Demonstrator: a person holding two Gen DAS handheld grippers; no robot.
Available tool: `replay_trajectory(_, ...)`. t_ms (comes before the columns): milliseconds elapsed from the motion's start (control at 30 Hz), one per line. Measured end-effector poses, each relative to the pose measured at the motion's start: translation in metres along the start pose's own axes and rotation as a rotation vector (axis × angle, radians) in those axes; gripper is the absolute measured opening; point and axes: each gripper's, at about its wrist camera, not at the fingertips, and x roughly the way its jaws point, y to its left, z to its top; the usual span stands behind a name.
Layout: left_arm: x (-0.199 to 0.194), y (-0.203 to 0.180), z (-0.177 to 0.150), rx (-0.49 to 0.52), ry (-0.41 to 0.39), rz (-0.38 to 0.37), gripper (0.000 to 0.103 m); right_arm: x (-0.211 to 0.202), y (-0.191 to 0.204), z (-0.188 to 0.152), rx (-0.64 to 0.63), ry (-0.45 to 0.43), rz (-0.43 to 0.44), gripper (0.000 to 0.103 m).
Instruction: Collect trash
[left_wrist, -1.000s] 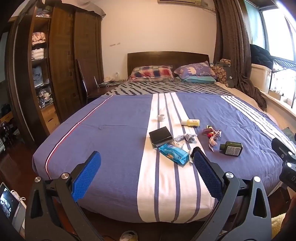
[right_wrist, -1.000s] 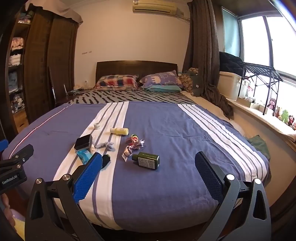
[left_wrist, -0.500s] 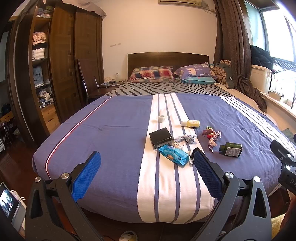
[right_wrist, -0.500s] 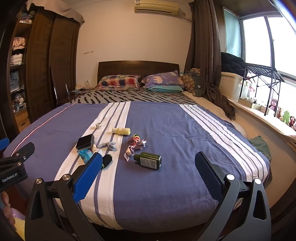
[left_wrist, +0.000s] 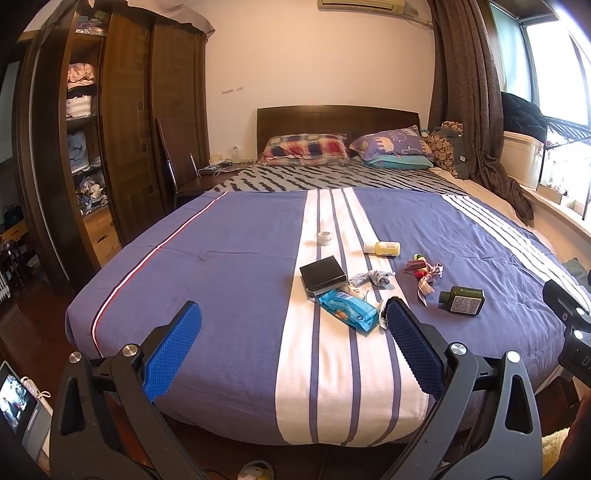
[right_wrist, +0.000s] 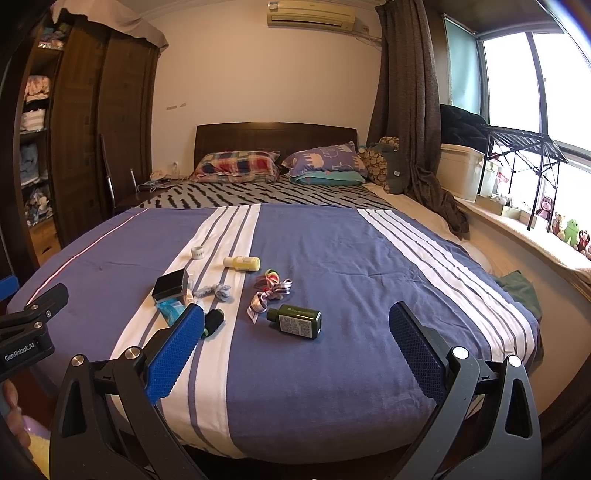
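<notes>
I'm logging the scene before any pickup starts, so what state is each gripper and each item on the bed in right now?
Left gripper: open, empty.
Right gripper: open, empty.
Dark green square bottle: on its side, cap on.
Small yellow bottle: on its side.
Black flat box: closed, resting partly on the blue plastic wrapper.
Blue plastic wrapper: lying flat, crinkled.
Striped ribbon scraps: loose, tangled.
Small white tape roll: standing on its flat side.

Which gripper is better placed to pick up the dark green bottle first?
Right, probably. The dark green bottle lies between the right gripper's open fingers, nearly centred. For the left gripper, also open, it sits far off to the side, beyond the blue wrapper.
</notes>
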Motion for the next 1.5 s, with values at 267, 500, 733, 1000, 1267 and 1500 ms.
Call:
replay_trajectory(267, -0.0017, 0.0023, -0.0006, -0.003, -0.002, 0.002, 0.095, 0.0002, -0.0003, 0.0002, 0.000, 0.001, 0.004, 0.100)
replay_trajectory(500, -0.0013, 0.0032, 0.0001, -0.006, -0.003, 0.003, 0.095, 0.0003, 0.0009, -0.0002, -0.005, 0.002, 0.011, 0.100)
replay_trajectory(733, -0.0014, 0.0047, 0.0004, -0.011, -0.004, 0.008, 0.095, 0.0003, 0.0013, -0.0004, -0.005, 0.001, 0.010, 0.100)
replay_trajectory(1000, -0.0019, 0.0054, 0.0005, -0.012, -0.004, 0.009, 0.095, 0.0006, 0.0018, -0.0007, -0.006, 0.001, 0.012, 0.100)
replay_trajectory(1267, -0.0019, 0.0055, 0.0008, -0.012, -0.003, 0.008, 0.095, 0.0007, 0.0021, -0.0008, -0.006, 0.000, 0.012, 0.100)
replay_trajectory(1500, -0.0016, 0.0057, 0.0011, -0.013, -0.004, 0.009, 0.095, 0.0007, 0.0021, -0.0007, -0.005, 0.000, 0.013, 0.100)
